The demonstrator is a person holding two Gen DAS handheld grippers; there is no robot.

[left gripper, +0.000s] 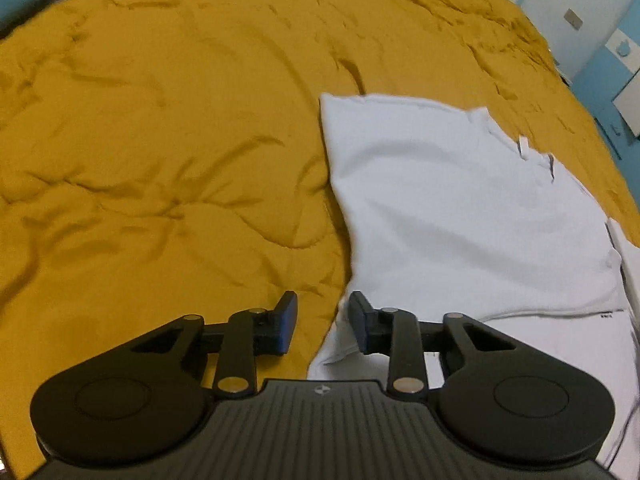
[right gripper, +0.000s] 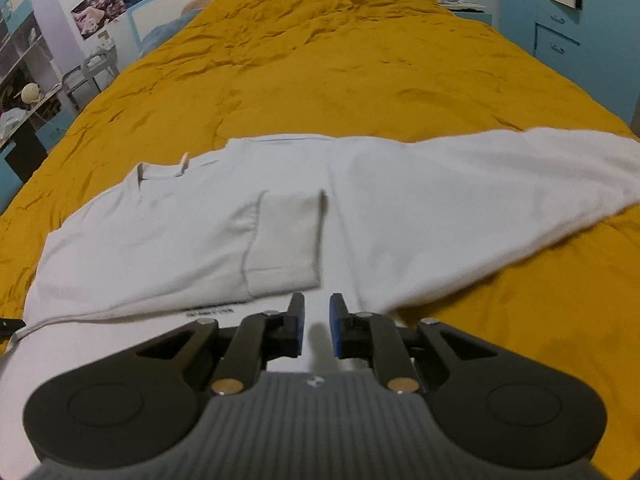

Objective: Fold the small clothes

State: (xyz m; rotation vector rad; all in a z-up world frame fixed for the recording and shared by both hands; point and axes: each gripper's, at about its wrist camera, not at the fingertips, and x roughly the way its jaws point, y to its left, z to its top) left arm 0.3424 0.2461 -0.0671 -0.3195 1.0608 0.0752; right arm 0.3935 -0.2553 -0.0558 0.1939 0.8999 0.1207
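Note:
A white T-shirt (left gripper: pixel 460 216) lies flat on the mustard-yellow bedspread (left gripper: pixel 160 140), partly folded. In the left wrist view my left gripper (left gripper: pixel 323 322) hovers over the shirt's left edge, its blue-padded jaws apart with nothing between them. In the right wrist view the same shirt (right gripper: pixel 400 220) spreads across the bed, with a sleeve (right gripper: pixel 284 240) folded in over its body. My right gripper (right gripper: pixel 317 326) hangs just above the near part of the shirt, its jaws a narrow gap apart and nothing pinched between them.
The yellow bedspread (right gripper: pixel 360 72) stretches far beyond the shirt. Blue cabinets (right gripper: pixel 560 32) stand at the right of the bed. At the left are a shelf and a desk with clutter (right gripper: pixel 28 92). A white-and-blue wall (left gripper: pixel 592 20) shows past the bed's right edge.

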